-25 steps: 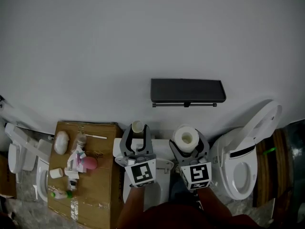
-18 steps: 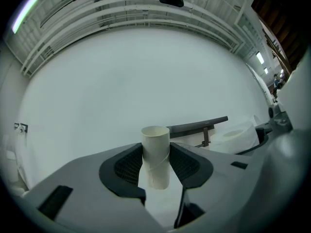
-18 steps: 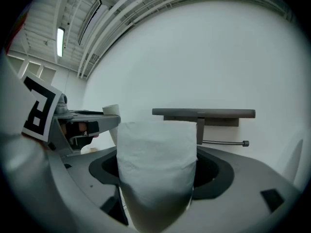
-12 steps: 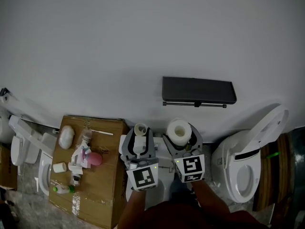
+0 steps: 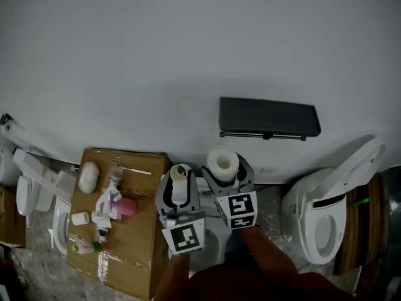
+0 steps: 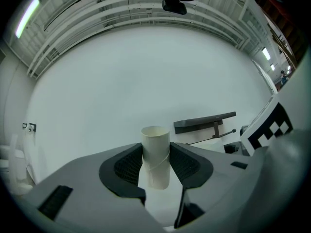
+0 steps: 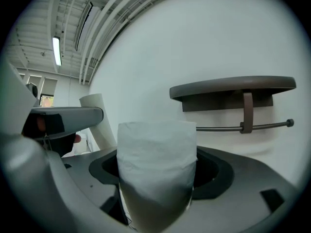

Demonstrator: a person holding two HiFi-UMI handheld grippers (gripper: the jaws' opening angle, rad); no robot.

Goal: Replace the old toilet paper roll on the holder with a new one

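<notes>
Left claw (image 5: pixel 180 188) clamped on an empty cardboard tube (image 5: pixel 180 174), held upright. Just beside it, right claw (image 5: pixel 224 172) clamped on a full toilet paper roll (image 5: pixel 223 161), also upright. Wall holder (image 5: pixel 269 117) sits above and right, apart from both.

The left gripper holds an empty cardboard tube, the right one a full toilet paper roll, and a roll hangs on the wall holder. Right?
Not quite. The wall holder is bare in the right gripper view; its bar carries no roll. The rest is right.
</notes>
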